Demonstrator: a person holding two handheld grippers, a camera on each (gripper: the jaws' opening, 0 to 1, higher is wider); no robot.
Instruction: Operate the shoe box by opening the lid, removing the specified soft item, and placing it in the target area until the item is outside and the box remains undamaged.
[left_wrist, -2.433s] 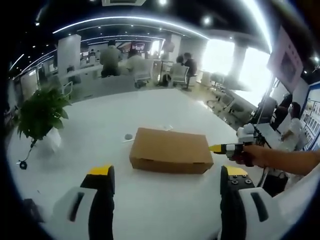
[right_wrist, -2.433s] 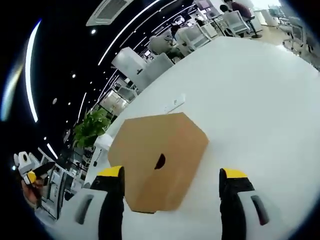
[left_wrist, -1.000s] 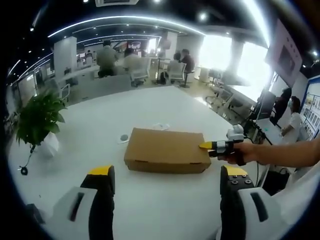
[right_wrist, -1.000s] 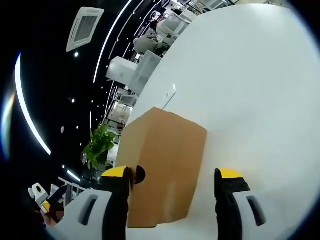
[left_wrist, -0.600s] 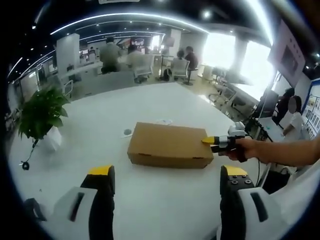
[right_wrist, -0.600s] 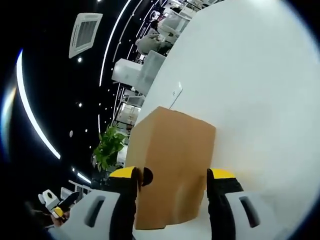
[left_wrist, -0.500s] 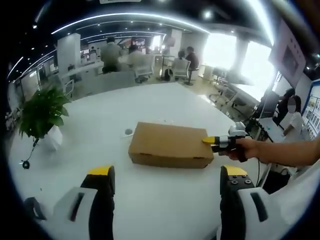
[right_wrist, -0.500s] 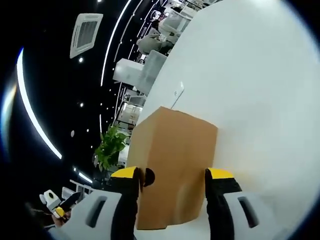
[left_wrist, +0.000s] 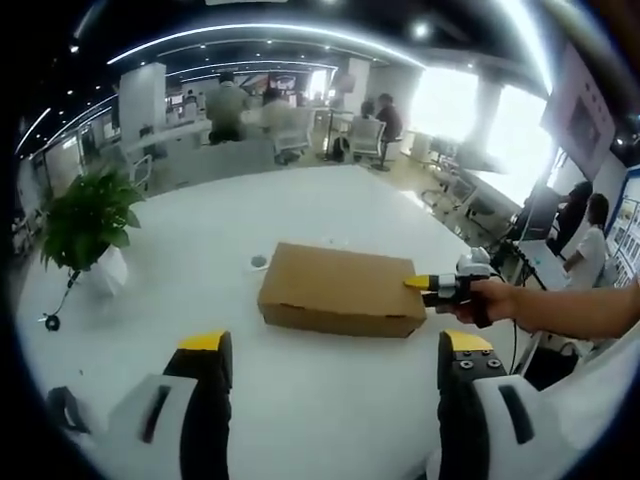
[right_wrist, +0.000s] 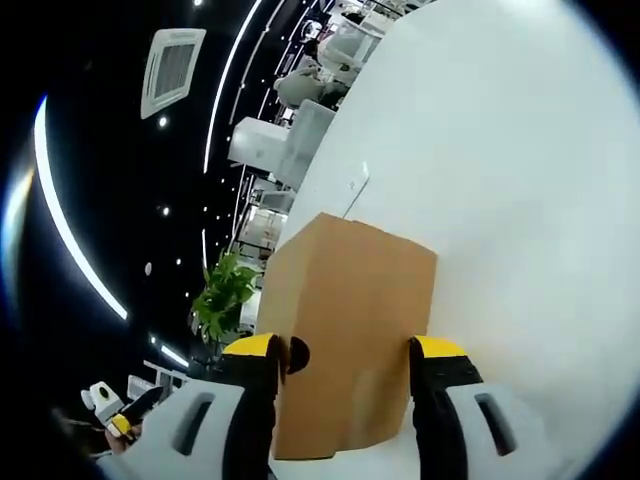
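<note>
Right gripper (right_wrist: 345, 365) jaws now tight across shoe box (right_wrist: 355, 330) end.

White table (left_wrist: 300, 400) carries a closed cardboard shoe box (left_wrist: 340, 290), a potted plant (left_wrist: 88, 225) and a small round disc (left_wrist: 259, 262).

- potted plant (left_wrist: 88, 222) at the white table's (left_wrist: 200, 230) edge
- small round disc (left_wrist: 259, 262) on the table
- office chairs (left_wrist: 366, 137) with seated people behind

L gripper (left_wrist: 325, 350) fingers apart; R gripper (right_wrist: 342, 352) fingers narrowed.
</note>
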